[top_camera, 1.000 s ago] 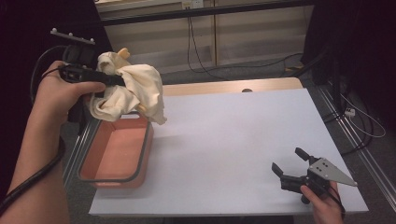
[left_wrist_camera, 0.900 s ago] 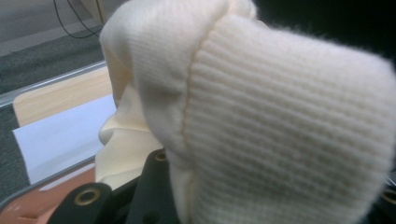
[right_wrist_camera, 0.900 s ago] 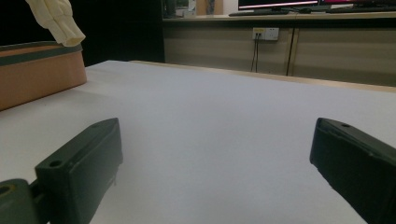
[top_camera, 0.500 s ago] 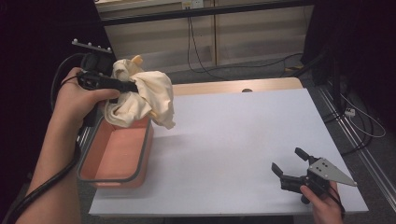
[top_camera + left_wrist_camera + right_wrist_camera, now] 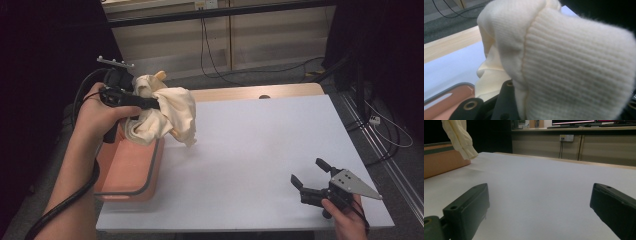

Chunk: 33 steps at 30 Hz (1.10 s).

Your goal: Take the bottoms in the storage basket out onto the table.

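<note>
Cream knitted cloth, soft and bunched up like a sweater [image 5: 162, 115], hangs in the upper left of the high view. The left gripper [image 5: 150, 104] has its jaws pinched tight on a fold of it, so the cloth stays up in the air and does not drop. In the left gripper view the ribbed knit [image 5: 574, 70] sits right over the jaws. The bundle hangs just above the far end of the orange plastic tub with a dark rim [image 5: 131, 167], at the left edge of the white table [image 5: 260, 150]. One loose end dangles past the tub's rim toward the table. I think the cloth is held there so it can go down into the tub.

The right gripper [image 5: 311, 176] rests low in the lower right of the high view, well apart from the cloth. Its jaws stand wide apart with nothing between them, as if waiting.
</note>
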Motion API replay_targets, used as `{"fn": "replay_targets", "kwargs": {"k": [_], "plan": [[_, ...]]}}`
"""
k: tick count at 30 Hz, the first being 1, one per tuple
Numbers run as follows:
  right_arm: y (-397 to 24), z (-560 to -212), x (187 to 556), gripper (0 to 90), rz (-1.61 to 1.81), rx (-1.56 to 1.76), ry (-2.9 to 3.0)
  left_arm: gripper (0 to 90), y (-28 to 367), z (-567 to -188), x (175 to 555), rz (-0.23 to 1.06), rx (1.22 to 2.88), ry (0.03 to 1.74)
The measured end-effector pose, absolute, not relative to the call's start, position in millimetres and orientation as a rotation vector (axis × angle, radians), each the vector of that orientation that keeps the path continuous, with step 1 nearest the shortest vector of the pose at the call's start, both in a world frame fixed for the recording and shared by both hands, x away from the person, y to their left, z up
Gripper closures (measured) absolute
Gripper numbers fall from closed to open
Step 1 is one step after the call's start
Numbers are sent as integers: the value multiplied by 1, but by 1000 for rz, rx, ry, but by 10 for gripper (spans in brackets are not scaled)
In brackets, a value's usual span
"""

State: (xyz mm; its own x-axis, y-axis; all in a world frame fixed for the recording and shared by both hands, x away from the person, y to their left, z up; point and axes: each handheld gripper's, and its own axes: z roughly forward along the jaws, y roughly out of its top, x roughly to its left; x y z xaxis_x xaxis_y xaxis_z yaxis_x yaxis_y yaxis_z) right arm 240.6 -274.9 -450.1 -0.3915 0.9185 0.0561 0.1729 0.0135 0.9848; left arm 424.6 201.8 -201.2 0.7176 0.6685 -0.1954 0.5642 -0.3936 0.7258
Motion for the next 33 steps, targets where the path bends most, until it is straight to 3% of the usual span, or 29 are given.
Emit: {"fn": "replay_targets", "kwargs": {"k": [33], "plan": [[-275,-450,240,23,1432,1131,1635,706,185,-246,423,106,2135,900]]}}
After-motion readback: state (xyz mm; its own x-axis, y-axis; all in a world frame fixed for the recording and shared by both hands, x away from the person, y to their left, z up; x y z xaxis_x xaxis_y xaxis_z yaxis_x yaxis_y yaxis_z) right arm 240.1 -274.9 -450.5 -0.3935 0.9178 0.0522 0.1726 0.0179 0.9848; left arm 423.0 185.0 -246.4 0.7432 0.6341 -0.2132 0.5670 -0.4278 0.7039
